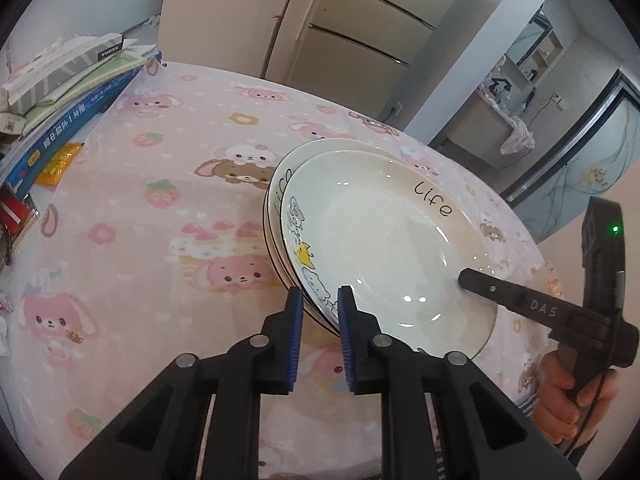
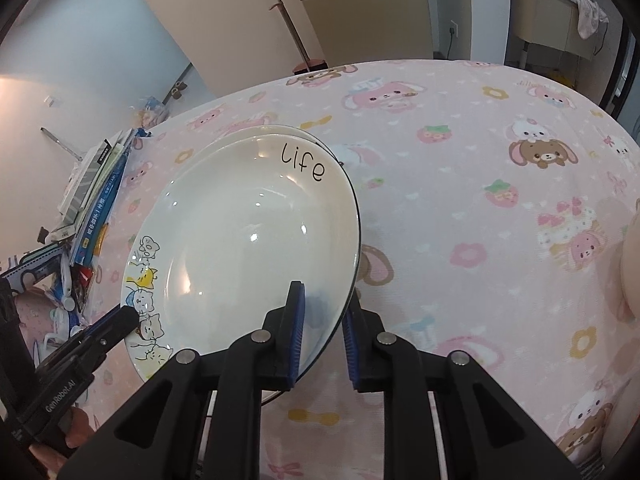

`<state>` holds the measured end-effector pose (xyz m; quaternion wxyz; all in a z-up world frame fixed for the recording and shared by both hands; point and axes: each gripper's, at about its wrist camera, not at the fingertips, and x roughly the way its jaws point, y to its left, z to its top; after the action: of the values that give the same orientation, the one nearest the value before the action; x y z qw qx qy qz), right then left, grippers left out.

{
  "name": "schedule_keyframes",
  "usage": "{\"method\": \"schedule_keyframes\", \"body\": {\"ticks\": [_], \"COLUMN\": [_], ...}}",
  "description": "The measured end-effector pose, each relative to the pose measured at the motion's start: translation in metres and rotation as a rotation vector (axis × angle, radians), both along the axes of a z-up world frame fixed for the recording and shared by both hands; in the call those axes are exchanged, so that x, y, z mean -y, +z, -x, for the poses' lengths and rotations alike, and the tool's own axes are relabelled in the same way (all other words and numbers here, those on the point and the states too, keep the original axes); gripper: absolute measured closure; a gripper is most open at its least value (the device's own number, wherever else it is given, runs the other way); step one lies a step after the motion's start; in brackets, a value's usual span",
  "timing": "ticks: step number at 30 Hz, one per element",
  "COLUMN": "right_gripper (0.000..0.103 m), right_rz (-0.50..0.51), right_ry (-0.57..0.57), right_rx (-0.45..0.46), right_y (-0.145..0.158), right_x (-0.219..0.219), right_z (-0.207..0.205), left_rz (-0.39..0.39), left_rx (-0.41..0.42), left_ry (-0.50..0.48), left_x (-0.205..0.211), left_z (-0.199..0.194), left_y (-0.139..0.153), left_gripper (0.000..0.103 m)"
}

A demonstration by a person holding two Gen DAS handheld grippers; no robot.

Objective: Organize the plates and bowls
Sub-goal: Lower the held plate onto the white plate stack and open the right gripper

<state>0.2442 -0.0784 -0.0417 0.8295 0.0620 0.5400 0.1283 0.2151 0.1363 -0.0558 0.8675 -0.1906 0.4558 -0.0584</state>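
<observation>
Both tools pinch opposite rims of the glossy white ceramic plate lettered "life", left tool and right tool nearly closed, likely to steady it atop the plate stack on the pink cartoon-cloth desk.

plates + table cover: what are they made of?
Top plate: looks like glazed ceramic; glossy white with sharp light reflections, a printed "life" and cartoon cats, thin dark rim line. Tablecloth: soft printed fabric by the look, matte pink with bunnies and strawberries, no glare, though a coated cloth can't be excluded.
</observation>
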Motion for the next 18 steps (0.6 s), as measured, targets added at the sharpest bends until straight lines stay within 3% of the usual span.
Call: {"method": "schedule_keyframes", "body": {"ticks": [18], "right_gripper": [0.087], "right_rz": [-0.001], "right_ry": [0.007], "right_rx": [-0.004], "right_y": [0.0007], "right_x": [0.0014], "right_z": [-0.0041], "left_rz": [0.002], "left_rx": [0.015], "left_ry": [0.011], "left_x": [-0.0001], "left_z": [-0.0010], "left_y": [-0.0028], "left_gripper": [0.086]}}
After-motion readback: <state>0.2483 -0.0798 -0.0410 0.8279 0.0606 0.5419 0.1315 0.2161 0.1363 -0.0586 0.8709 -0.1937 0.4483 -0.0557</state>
